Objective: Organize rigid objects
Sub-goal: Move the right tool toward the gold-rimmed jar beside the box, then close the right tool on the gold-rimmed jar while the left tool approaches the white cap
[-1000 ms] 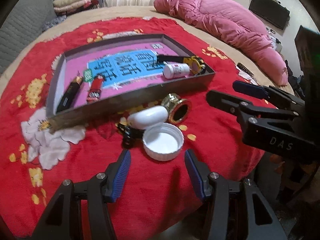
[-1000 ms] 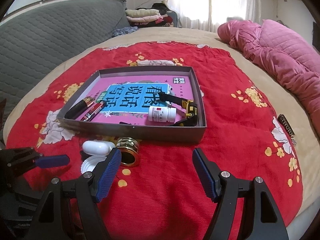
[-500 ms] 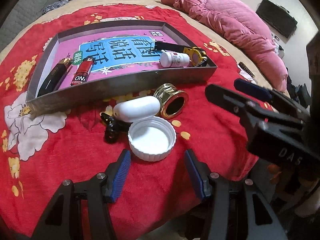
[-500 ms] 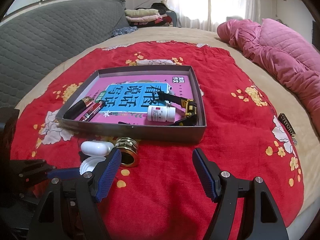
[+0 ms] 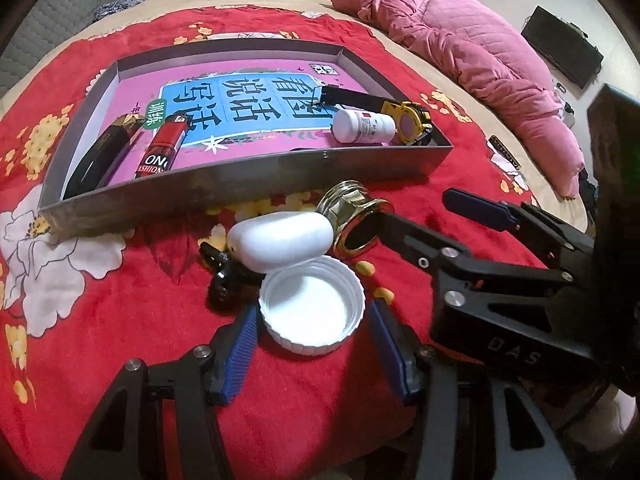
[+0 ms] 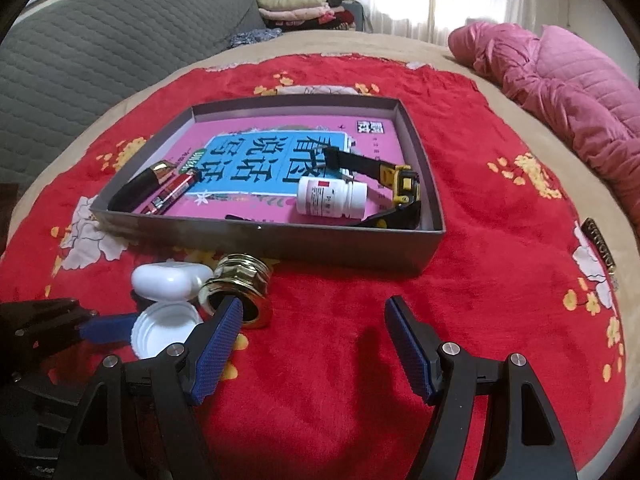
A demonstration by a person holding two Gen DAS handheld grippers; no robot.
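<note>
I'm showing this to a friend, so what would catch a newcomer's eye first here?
Probably the grey tray on the red floral blanket, its bottom a pink and blue printed sheet. Just in front lies a small cluster: a white cap between the left gripper's open blue pads, a white case and a gold ring.

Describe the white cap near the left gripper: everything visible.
The white cap is a round screw lid, plastic by its look, with a ribbed outer wall and a smooth, empty inside. It lies open side up on the red blanket, outside the grey box. It sits between the open blue pads of the left gripper, which do not yet press it. The white oval case overlaps its far rim; contact is unclear.
</note>
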